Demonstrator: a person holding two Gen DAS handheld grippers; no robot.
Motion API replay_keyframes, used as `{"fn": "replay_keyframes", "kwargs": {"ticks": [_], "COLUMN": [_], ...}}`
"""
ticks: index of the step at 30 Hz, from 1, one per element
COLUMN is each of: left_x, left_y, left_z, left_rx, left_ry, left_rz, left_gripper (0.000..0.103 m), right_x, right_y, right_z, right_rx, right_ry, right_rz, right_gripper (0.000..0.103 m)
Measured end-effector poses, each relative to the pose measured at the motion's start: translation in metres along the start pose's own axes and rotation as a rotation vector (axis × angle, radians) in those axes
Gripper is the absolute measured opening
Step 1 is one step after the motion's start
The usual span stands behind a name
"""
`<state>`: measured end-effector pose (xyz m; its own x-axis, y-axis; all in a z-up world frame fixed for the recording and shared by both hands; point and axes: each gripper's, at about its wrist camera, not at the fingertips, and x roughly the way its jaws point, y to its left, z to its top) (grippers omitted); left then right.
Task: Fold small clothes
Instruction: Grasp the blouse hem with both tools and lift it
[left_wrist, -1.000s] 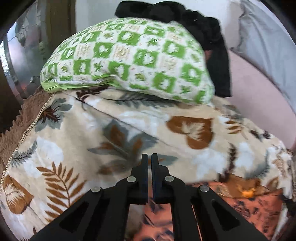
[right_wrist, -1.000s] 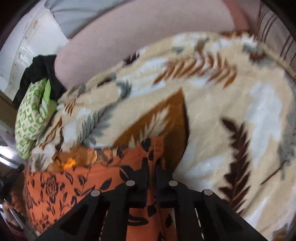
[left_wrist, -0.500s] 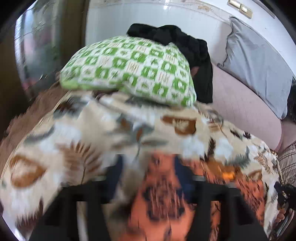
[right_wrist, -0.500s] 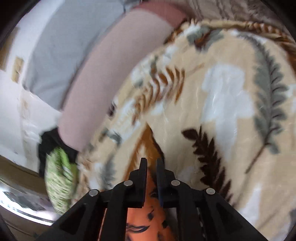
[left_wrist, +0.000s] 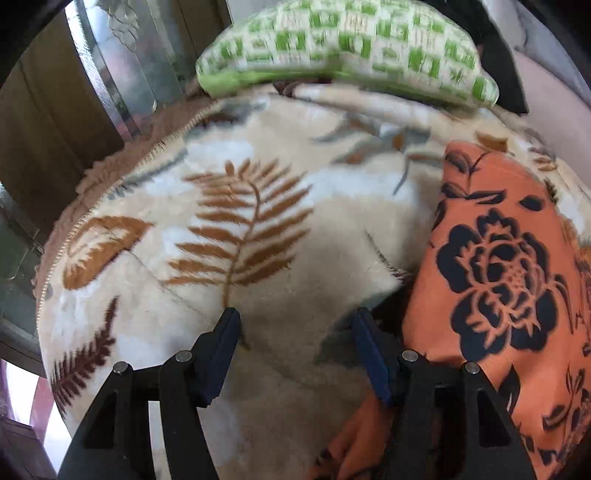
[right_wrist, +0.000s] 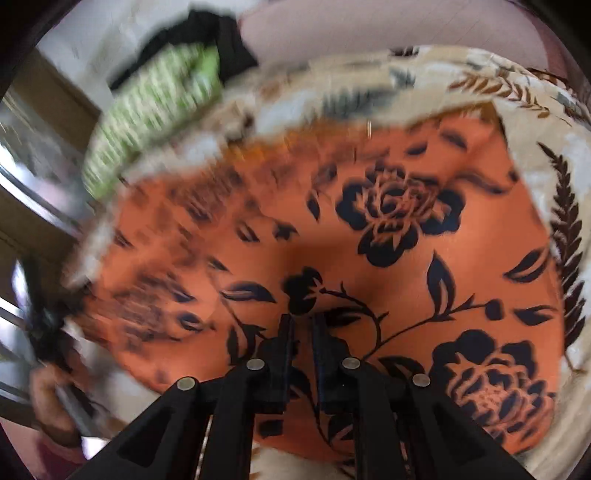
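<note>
An orange garment with black flower print (right_wrist: 369, 240) lies spread on a cream leaf-pattern blanket (left_wrist: 258, 221). In the left wrist view the garment (left_wrist: 509, 280) lies at the right, beside and partly under the right finger. My left gripper (left_wrist: 295, 321) is open and empty over the bare blanket. My right gripper (right_wrist: 300, 321) has its jaws nearly together, low over the garment's near middle; a fold of cloth seems pinched between them.
A green-and-white checked pillow (left_wrist: 351, 48) lies at the blanket's far edge, with a black cloth (right_wrist: 207, 29) behind it. A pink bolster (right_wrist: 388, 22) runs along the far side. A wooden and metal frame (left_wrist: 74, 92) stands at the left.
My left gripper has opened and let go of the garment, and has shifted left onto bare blanket. My right gripper has swung back over the garment, which now lies spread wide.
</note>
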<state>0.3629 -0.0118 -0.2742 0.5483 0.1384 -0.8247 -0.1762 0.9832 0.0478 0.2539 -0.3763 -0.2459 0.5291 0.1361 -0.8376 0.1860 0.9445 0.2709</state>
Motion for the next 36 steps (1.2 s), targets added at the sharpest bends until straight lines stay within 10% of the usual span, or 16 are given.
{"fn": "replay_keyframes", "kwargs": {"ticks": [9,14,17,26,32,36], "left_x": [-0.042,-0.031,-0.027,-0.038,-0.063,-0.044], "left_y": [0.067,0.078,0.08,0.068,0.022,-0.009], "left_z": [0.027,0.024,0.021,0.021,0.012,-0.007], "left_rx": [-0.266,-0.274,-0.293,-0.235,-0.014,0.112], "left_ry": [-0.06,0.039,0.08,0.073,0.021,0.062], "left_rz": [-0.191,-0.24,-0.28,-0.395,-0.432,-0.291], "left_gripper": [0.064,0.064,0.064,0.064,0.064,0.064], "right_x": [-0.019,0.035,0.091,0.111,0.024,-0.018], "right_y": [0.098,0.188,0.216,0.182,0.151,0.119], "right_z": [0.034,0.064,0.082,0.131,0.087,0.028], "right_rx": [-0.173,-0.203,-0.173,0.063,-0.026,-0.058], "right_ry": [-0.052,0.021,0.117,-0.033,-0.099,-0.06], "right_rz": [0.083,0.222,0.149,0.132,0.145,0.085], "right_gripper": [0.012,0.012,0.012,0.012,0.012,0.012]}}
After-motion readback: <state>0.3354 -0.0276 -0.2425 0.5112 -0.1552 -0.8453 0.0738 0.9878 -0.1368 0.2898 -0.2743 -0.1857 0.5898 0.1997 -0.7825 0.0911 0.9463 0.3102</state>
